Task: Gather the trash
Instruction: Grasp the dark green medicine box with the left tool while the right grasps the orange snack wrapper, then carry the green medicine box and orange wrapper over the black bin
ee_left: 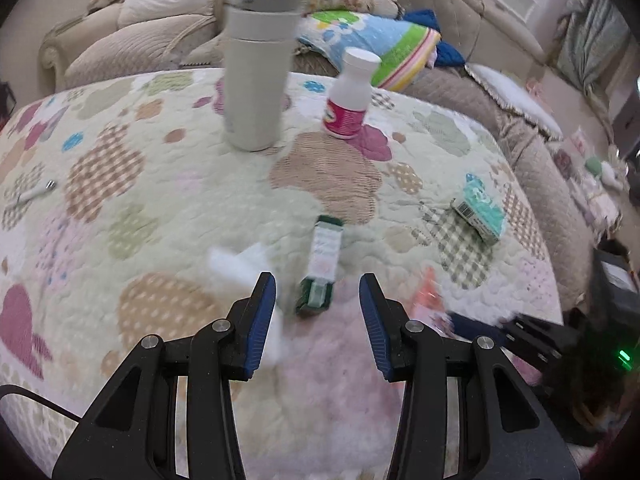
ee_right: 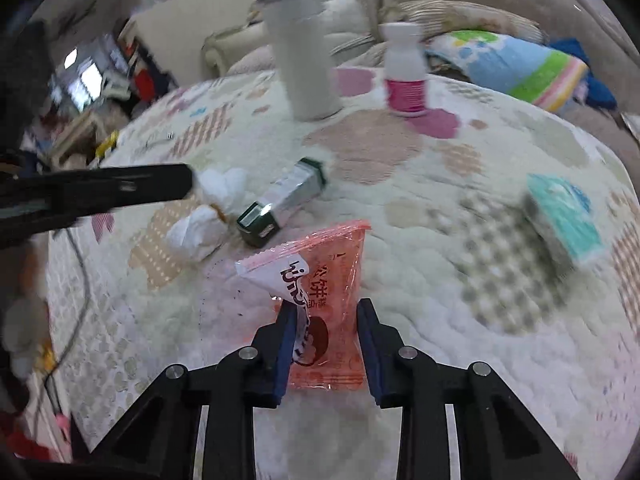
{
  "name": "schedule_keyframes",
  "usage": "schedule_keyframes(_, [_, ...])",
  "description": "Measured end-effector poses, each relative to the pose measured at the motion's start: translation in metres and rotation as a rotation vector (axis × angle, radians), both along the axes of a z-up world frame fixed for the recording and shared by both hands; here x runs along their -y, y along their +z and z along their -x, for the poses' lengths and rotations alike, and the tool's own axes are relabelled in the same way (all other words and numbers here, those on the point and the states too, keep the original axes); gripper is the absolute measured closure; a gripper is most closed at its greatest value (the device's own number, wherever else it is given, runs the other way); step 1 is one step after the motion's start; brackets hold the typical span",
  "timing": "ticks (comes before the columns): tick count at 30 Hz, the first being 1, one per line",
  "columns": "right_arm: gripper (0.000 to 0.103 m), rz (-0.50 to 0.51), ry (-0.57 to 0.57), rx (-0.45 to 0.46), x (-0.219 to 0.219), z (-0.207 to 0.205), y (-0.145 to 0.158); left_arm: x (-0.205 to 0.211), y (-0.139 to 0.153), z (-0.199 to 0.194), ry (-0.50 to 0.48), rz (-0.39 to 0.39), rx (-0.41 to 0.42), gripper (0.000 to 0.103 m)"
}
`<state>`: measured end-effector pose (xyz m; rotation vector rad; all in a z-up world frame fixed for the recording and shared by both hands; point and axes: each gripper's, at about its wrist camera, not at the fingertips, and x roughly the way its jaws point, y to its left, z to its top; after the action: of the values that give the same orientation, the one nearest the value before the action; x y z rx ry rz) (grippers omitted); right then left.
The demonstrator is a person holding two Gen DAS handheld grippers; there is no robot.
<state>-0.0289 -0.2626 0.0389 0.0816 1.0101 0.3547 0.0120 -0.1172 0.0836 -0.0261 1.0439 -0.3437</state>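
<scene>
- My right fingers (ee_right: 325, 354) stood narrowed around the orange snack wrapper (ee_right: 328, 300), low centre of frame, its long axis running up-frame between them; contact unclear.
- My left fingers (ee_left: 318, 316) hung part-open, empty, crumpled tissue (ee_left: 240, 260) at their left tip.

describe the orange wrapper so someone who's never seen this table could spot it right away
Start at the tall white tumbler standing on the patchwork quilt, then come toward the camera past the green-ended box. The orange wrapper lies flat between the fingers of the right gripper. Unlike the crumpled white tissue nearby, it is glossy see-through orange plastic with a white printed panel.
</scene>
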Motion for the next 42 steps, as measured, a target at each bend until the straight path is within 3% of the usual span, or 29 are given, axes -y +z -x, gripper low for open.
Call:
schedule_keyframes(6, [0.074,-0.036,-0.062,0.013,0.024,0.024,0.009,0.039,-0.026,-0.028,-0.032,-0.174,-0.013,0.061])
schedule_keyframes(8, [0.074,-0.049,-0.076,0.018,0.029,0.031,0.011,0.043,-0.037,-0.034,-0.041,-0.19,-0.037,0.062])
schedule_keyframes(11, [0.074,-0.058,-0.095,0.027,0.036,0.038,0.014,0.046,-0.049,-0.036,-0.063,-0.17,-0.073,0.065])
schedule_keyframes(13, [0.074,-0.065,-0.108,0.027,0.04,0.041,0.014,0.047,-0.05,-0.032,-0.054,-0.188,-0.06,0.085])
schedule_keyframes(16, [0.074,-0.06,-0.126,0.021,0.046,0.045,0.013,0.049,-0.043,-0.022,-0.07,-0.142,-0.063,0.084])
schedule_keyframes(26, [0.074,-0.068,-0.195,0.039,0.069,0.068,0.019,0.066,-0.003,0.036,-0.112,-0.109,0.031,0.084])
schedule_keyframes(42, [0.074,-0.067,-0.277,0.075,0.108,0.115,0.033,0.121,0.014,0.111,-0.212,-0.102,0.096,0.084])
